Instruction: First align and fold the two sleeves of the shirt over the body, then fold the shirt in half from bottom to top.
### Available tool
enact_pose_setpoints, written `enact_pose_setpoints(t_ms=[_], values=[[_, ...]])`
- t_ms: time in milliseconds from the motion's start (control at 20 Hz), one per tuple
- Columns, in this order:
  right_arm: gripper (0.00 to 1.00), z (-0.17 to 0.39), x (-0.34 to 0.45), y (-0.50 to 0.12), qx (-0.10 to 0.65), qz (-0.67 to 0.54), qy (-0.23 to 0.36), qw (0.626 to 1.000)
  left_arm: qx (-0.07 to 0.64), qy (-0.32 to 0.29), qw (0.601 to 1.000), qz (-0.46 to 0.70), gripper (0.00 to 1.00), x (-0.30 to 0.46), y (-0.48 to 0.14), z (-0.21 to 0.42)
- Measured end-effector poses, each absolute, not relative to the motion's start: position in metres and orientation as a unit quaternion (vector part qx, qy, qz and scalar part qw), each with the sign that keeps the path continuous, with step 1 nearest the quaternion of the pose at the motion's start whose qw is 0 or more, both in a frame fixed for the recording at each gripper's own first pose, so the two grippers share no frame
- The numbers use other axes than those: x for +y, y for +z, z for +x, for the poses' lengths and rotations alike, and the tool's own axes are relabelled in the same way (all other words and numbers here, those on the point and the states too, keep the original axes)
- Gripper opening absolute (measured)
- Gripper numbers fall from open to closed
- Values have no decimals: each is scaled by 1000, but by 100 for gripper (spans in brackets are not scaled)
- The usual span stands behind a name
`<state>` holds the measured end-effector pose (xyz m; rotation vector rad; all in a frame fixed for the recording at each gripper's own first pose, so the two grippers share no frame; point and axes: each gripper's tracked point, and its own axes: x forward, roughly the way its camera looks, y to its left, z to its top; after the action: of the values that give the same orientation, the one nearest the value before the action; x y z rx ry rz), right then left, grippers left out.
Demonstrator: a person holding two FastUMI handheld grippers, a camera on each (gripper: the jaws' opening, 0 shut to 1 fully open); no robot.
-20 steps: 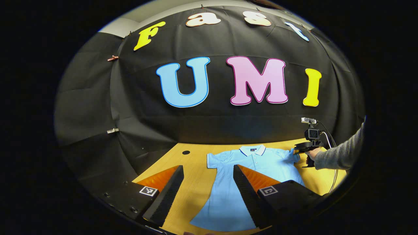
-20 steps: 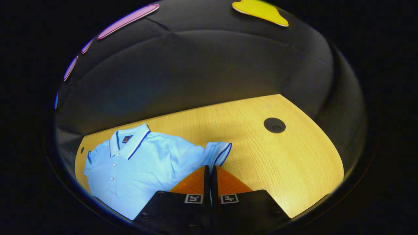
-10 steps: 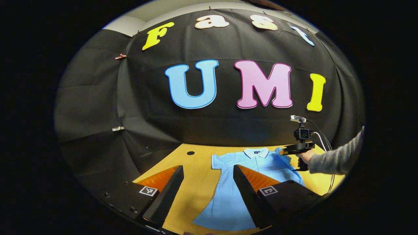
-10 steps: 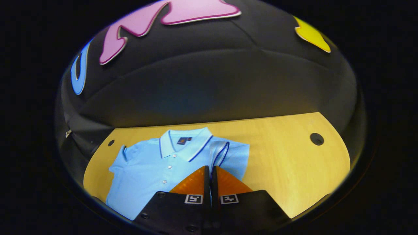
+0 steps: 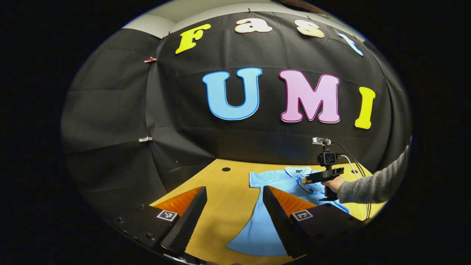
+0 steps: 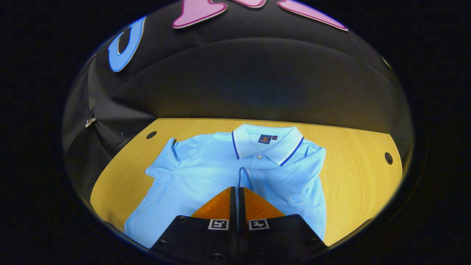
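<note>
**Right sleeve over body**

Shirt (image 6: 206,169) flat on desk (image 6: 353,176), collar far. Right gripper (image 6: 236,189) jaws clenched on sleeve (image 6: 244,176), above chest. Left gripper (image 5: 233,193) jaws released, near hem, grasping nothing.

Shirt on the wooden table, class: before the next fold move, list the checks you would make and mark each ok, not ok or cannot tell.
1. Right gripper shut on the right sleeve: ok.
2. Right sleeve brought over the shirt body: ok.
3. Right sleeve released flat: not ok.
4. Left sleeve folded in: not ok.
5. Left gripper open, ready: ok.
6. Collar lying flat: ok.
</note>
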<state>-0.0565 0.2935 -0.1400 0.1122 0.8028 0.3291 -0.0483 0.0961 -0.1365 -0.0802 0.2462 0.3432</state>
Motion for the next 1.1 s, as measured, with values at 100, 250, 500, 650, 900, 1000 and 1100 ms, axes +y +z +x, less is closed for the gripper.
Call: enact_pose_setpoints(t_ms=[100,250,500,650,900,1000,1100], values=[[5,-64,303,-143,395,51,167,902,125,171,976,-42,97,98,-138,-51],[5,-67,306,-143,395,47,179,900,118,166,978,-45,97,97,-134,-47],[24,-77,307,-121,353,66,199,912,94,144,983,-61,97,99,-127,-11],[63,-76,305,-92,289,65,201,934,83,136,986,-56,97,100,-124,14],[79,-79,293,-15,202,75,180,960,55,114,991,-44,97,94,-118,54],[81,-90,282,34,147,78,180,970,63,98,992,-55,96,94,-122,83],[84,-107,267,83,98,71,180,976,66,83,992,-66,96,96,-127,118]])
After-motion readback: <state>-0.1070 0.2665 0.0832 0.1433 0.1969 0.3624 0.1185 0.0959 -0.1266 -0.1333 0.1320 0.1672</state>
